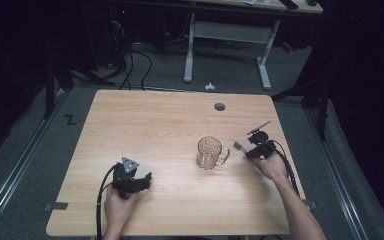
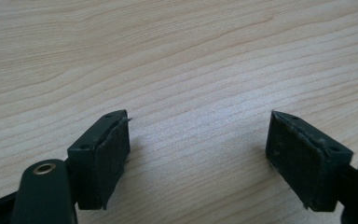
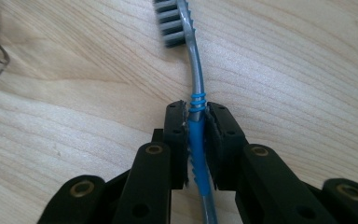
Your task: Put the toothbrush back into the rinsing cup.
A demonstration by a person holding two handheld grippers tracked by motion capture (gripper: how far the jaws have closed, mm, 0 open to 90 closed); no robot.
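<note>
Blue-and-grey toothbrush (image 3: 196, 121) is pinched in your right gripper (image 3: 196, 109), both jaws pressed on the blue ribbed part of the handle, bristle head (image 3: 173, 21) sticking out ahead over the wooden table (image 1: 170, 120). In the high view the toothbrush (image 1: 238, 146) points toward the glass mug (image 1: 210, 152), which stands just beside it with its handle (image 1: 225, 156) facing your right hand (image 1: 272, 167). Your left gripper (image 2: 198, 135) hangs low over bare wood, jaws wide apart, nothing between them, well apart from the mug.

Risks, as I judge them:
- Grip sits on a thin, rounded handle with 2 narrow pads. Any twist of your wrist could roll the brush or let it pivot in the pinch.
- Long head overhang means a bump on the mug rim would lever the brush out.
- Mug is unsupported. If the brush head catches its handle or wall on the way in, it may slide or tip, since your left gripper isn't steadying it.
- Clear glass makes the rim hard to see, so a low approach could clip it.
</note>
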